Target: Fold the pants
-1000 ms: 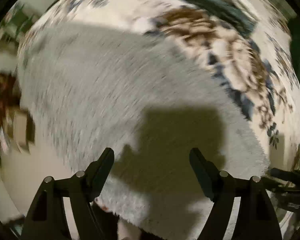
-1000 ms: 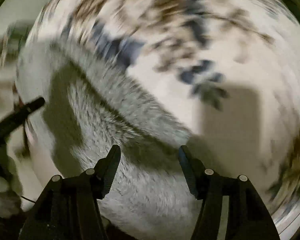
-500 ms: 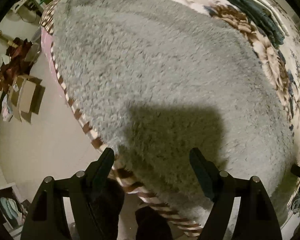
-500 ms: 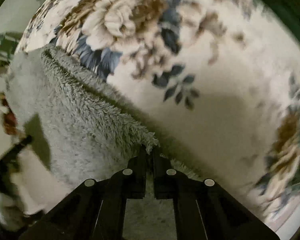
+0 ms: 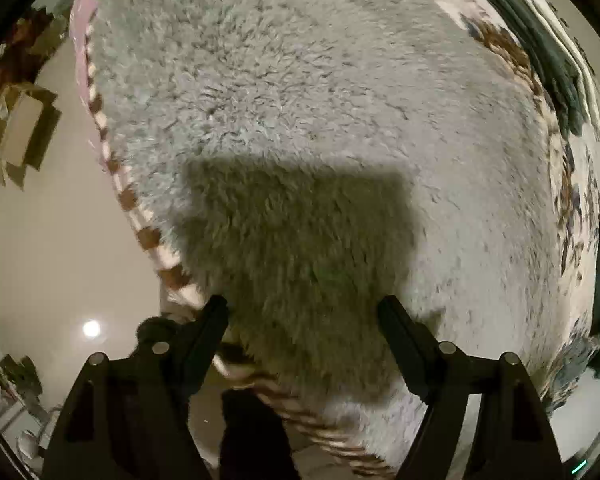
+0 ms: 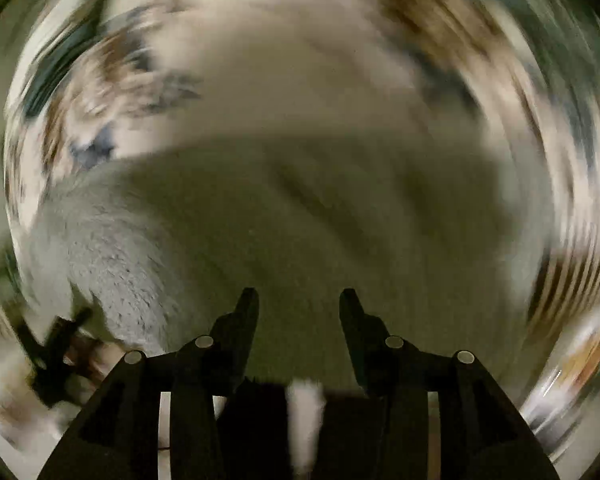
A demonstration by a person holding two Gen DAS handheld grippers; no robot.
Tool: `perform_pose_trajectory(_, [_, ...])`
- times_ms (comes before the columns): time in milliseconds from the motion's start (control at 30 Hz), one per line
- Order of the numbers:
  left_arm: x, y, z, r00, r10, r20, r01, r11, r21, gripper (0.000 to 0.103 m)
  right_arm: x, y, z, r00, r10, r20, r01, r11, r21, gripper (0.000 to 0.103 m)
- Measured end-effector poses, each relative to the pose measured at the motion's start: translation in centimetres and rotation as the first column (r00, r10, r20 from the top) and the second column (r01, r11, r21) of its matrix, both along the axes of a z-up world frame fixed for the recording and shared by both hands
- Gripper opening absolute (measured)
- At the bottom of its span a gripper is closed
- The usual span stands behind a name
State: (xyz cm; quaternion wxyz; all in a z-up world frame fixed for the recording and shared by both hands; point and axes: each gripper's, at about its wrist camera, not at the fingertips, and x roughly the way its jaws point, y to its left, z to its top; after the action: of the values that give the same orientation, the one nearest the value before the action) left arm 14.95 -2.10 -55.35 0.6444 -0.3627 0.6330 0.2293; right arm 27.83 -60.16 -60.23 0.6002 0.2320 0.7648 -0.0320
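Left wrist view: the left claw (image 5: 302, 312) points steeply down with its jaws spread wide and nothing between them, released above the fluffy grey pants (image 5: 300, 112). The pants lie spread flat on a bed covered by a floral bedspread (image 5: 572, 184), filling most of the view. The claw's shadow falls as a dark block on the pile just ahead of the fingertips (image 5: 216, 304). A brown-and-white striped trim (image 5: 148, 236) runs along the bed's edge beside the pants, with the pale floor (image 5: 52, 240) beyond it. A cardboard box (image 5: 20, 128) sits on the floor at far left. Dark green folded cloth (image 5: 548, 52) lies on the bedspread at upper right.

Right wrist view, heavily blurred: the right claw (image 6: 298, 300) has its jaws opening, with nothing gripped between them; shadowed bedspread (image 6: 340, 80) lies under the gap. The edge of the grey pants (image 6: 112, 248) appears at lower left, beside the claw rather than in it.
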Motion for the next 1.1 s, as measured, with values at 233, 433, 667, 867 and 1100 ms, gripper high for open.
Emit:
perform_pose_trajectory(233, [0.7,0.1,-0.7,0.998,-0.048,0.036,0.047,0.999,0.026,0.023,-11.7,-4.9,-5.9,0.851,-0.518,-0.082,0.523,0.850,0.060,0.045])
perform_pose_trajectory(433, [0.4,-0.1,1.4,0.989,-0.139,0.046,0.135,0.988,0.076,0.015,-16.7,-3.0,-7.5,0.761,-0.641,-0.100,0.649,0.756,0.091,0.045])
perform_pose_trajectory(667, [1.0,0.9,2.5,0.983,-0.181,0.040,0.177,0.980,0.094,0.014,-18.1,-3.9,-6.5,0.725,-0.682,0.100,0.679,0.731,0.063,0.005])
perform_pose_trajectory(867, [1.2,1.1,3.5,0.979,-0.201,0.032,0.197,0.975,0.099,0.014,-19.8,-6.4,-4.0,0.777,-0.611,0.151,0.616,0.788,0.021,0.005])
perform_pose_trajectory(1100, [2.1,-0.7,6.9,0.955,-0.297,0.029,0.291,0.949,0.126,0.016,-18.5,-5.4,-3.1,0.914,-0.406,0.013,0.405,0.913,0.049,0.034])
